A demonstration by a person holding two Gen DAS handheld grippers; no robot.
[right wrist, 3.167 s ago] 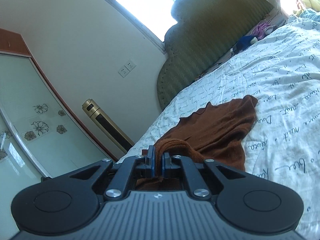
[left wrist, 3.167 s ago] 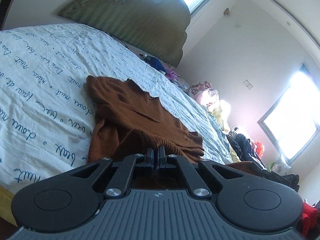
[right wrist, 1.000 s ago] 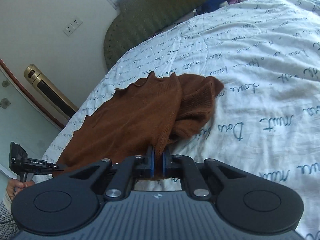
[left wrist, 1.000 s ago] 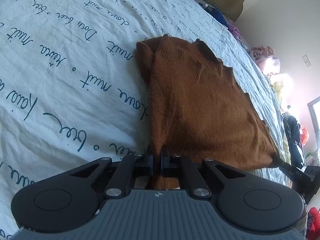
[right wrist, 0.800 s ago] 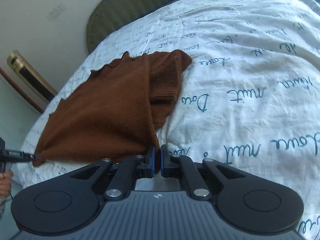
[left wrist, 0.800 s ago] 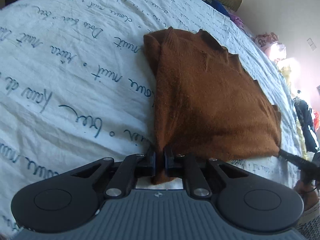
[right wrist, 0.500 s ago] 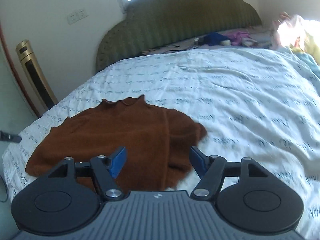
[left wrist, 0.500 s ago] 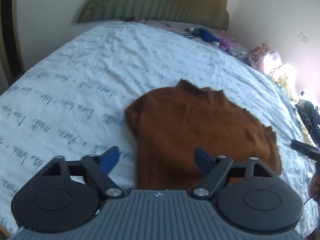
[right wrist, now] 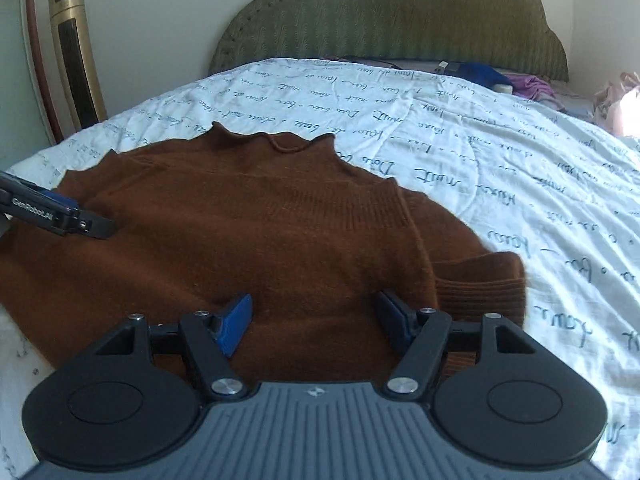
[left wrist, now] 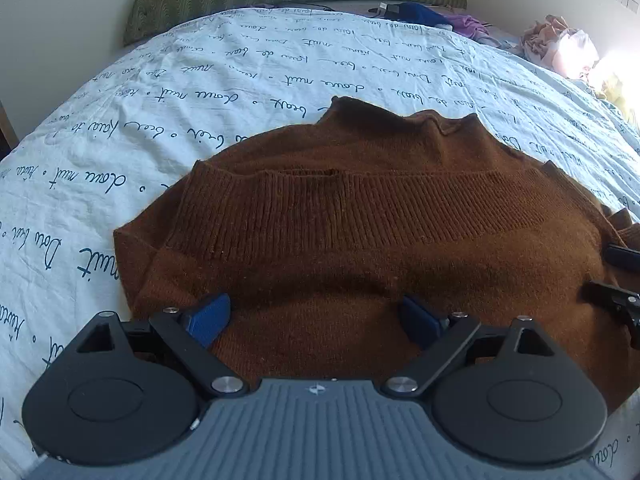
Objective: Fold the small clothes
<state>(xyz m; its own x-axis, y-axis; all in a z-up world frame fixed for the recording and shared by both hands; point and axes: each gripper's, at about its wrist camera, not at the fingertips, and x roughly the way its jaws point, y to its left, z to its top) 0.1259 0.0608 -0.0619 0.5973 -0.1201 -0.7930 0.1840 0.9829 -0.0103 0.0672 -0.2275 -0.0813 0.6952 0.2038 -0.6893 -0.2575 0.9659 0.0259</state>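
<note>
Brown sweater [left wrist: 360, 240] is lying flat on the bed [left wrist: 200, 80], hem folded up toward the collar. My left gripper [left wrist: 316, 320] jaws are opening, nothing between them; right gripper [right wrist: 316, 320] jaws are standing apart, empty, hovering over the near edge, probably lining up for another fold.

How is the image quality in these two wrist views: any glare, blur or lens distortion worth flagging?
Left wrist view: strong fisheye bulge curves the bedsheet; blown-out sunlight at the right edge over the pile of clothes; the brown sweater is sharp, its knit ribs readable. Right wrist view: same bulge; glare at the far right edge; slightly softer, and the sweater looks darker in its lower half.
</note>
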